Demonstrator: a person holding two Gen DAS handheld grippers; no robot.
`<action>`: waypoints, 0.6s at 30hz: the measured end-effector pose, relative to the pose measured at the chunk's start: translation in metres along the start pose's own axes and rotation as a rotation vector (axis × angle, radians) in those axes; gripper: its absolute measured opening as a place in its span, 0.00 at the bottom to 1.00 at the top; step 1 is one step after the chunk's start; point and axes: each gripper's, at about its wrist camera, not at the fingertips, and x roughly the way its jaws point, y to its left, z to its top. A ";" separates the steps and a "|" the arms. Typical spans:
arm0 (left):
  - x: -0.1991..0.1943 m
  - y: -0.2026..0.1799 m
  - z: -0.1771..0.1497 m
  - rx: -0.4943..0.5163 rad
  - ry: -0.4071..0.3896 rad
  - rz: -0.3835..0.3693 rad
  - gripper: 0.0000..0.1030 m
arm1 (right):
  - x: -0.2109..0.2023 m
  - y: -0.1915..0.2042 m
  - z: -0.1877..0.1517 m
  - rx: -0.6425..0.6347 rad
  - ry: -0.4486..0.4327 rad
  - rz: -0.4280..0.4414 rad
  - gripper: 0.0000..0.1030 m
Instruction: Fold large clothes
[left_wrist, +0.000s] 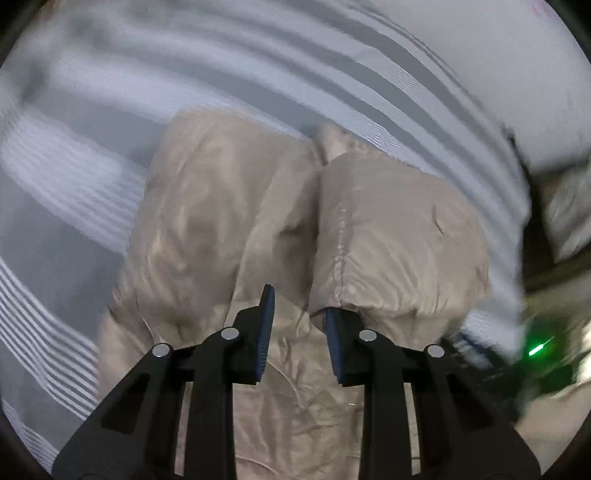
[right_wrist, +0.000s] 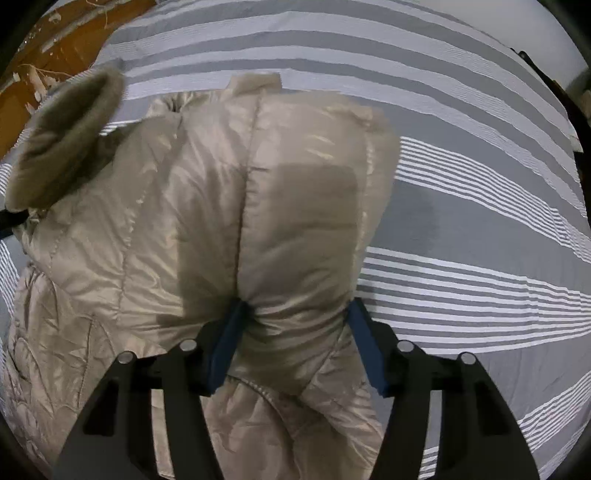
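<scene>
A beige puffy jacket lies bunched on a grey and white striped bedsheet. In the blurred left wrist view my left gripper hovers over it with its blue pads apart. Only loose fabric shows below the gap, and the right pad's tip touches a puffy fold. In the right wrist view the jacket rises as a thick padded fold. My right gripper is shut on that fold, with both blue pads pressing into its sides. A grey fur-trimmed piece sticks out at the upper left.
The striped sheet spreads wide to the right of the jacket. A brown wooden surface shows past the bed's far left corner. In the left wrist view a dark gap with a green light lies beyond the bed's right edge.
</scene>
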 end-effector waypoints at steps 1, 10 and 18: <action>-0.005 0.009 -0.016 -0.044 0.006 -0.029 0.27 | 0.002 0.001 0.000 0.001 0.002 0.001 0.57; -0.040 0.038 -0.008 -0.015 -0.143 0.196 0.10 | 0.012 -0.001 0.000 0.015 0.020 0.004 0.57; -0.072 0.045 0.021 0.122 -0.159 0.329 0.63 | -0.010 -0.015 0.034 0.083 -0.034 0.043 0.55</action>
